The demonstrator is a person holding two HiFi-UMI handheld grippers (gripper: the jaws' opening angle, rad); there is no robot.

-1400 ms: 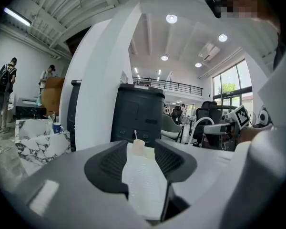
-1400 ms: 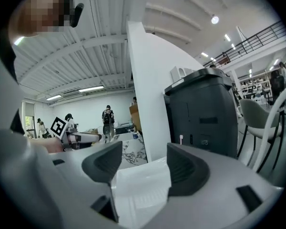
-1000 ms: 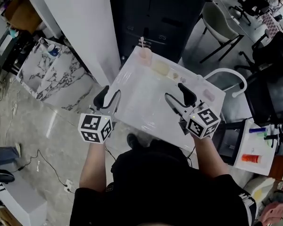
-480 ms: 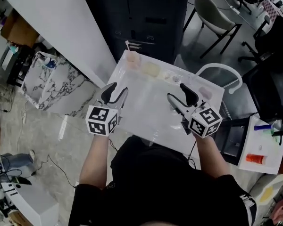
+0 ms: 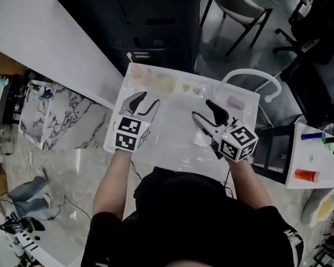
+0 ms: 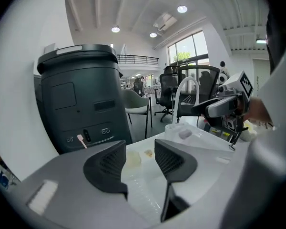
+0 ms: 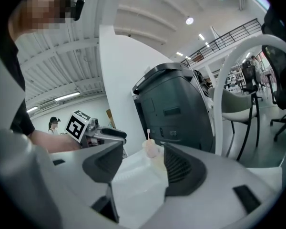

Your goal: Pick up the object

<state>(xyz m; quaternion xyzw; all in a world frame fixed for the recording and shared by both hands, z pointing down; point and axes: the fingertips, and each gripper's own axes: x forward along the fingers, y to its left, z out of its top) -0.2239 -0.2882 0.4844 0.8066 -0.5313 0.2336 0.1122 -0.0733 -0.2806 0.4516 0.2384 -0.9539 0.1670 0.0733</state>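
Note:
Along the far edge of the white table lie several small pale objects: a pink one with a stick, a yellowish one, two tiny ones and a mauve one. My left gripper hangs open over the table's left part, nothing between its fingers. In the left gripper view the yellowish object shows beyond the open gripper. My right gripper is open and empty at mid table. In its own view the open right gripper frames the pink object.
A dark cabinet stands right behind the table. A white bar handle arches at the table's far right corner. Chairs stand farther back; a side tray with pens sits at the right. A white counter runs at the left.
My left gripper has swung rightwards from the table's left edge to over its surface and tipped downwards. My right gripper has shifted a little. Both stay open.

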